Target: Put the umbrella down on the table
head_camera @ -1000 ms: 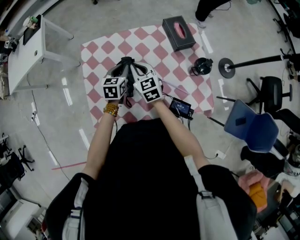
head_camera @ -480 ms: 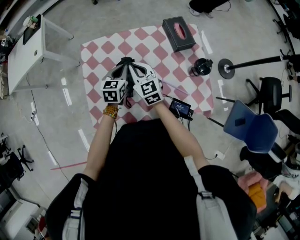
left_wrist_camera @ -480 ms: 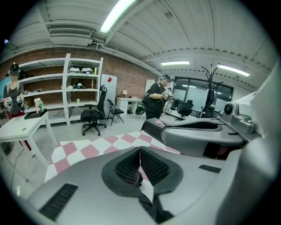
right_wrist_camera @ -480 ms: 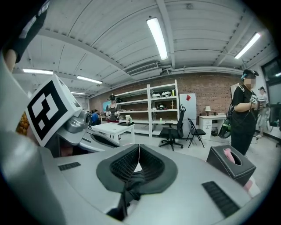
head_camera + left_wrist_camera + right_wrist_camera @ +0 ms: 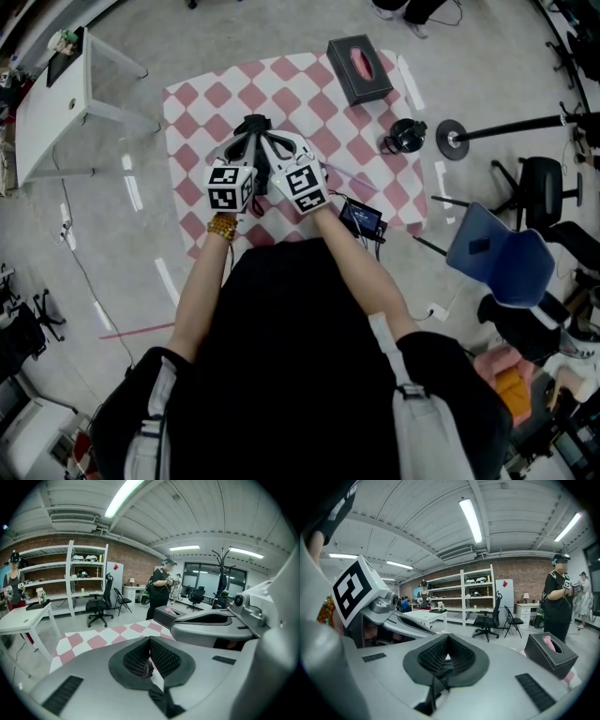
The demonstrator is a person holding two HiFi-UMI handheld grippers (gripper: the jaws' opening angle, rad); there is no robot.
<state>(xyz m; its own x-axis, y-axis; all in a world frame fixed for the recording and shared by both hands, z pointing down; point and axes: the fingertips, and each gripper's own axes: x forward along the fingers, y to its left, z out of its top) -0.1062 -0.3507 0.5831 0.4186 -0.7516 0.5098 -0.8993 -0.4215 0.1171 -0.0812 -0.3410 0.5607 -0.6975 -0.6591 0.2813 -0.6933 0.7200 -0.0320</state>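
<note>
**Both tongs pinched on a black strap**

Our left tongs (image 5: 150, 660) and right tongs (image 5: 447, 654) sit tip to tip above the checked bench (image 5: 202, 94). Each is closed on a thin black strap (image 5: 435, 682). We cannot make out the rest of the umbrella in any view.

Bystanders around the checked worktop (image 5: 202, 103)

A black tissue box (image 5: 359, 68) with pink tissue showing sits at the worktop's far right corner. A round black object (image 5: 405, 134) is at the right edge, and a small black device with a screen (image 5: 361, 217) lies near the near right corner. Off the worktop stand a white side table (image 5: 56, 108) to the left and a round-based stand (image 5: 453, 136), a blue chair (image 5: 502, 253) and a black office chair (image 5: 544, 183) to the right.
</note>
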